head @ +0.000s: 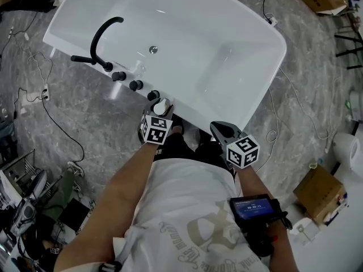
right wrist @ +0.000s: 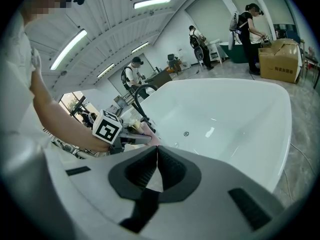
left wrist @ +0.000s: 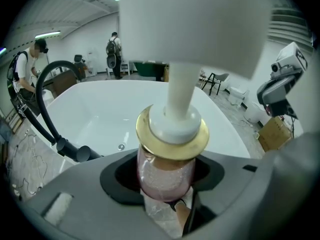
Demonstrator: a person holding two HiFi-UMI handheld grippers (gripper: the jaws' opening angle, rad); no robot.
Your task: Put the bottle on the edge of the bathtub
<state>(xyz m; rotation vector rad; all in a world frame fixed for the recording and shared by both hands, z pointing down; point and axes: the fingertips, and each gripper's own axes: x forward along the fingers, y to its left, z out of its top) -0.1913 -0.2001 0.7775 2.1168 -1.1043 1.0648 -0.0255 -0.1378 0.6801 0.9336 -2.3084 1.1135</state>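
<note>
In the head view the bottle (head: 161,105) sits mostly hidden under the left gripper (head: 160,115), with only its white top showing. In the left gripper view its pump head (left wrist: 192,29) is blurred and cut off at the top edge. Its base is hidden, so contact with the bathtub (head: 238,67) rim cannot be told.

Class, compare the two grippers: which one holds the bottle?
The left gripper: its jaws clamp the pink pump bottle, while the right gripper is shut and empty.
</note>
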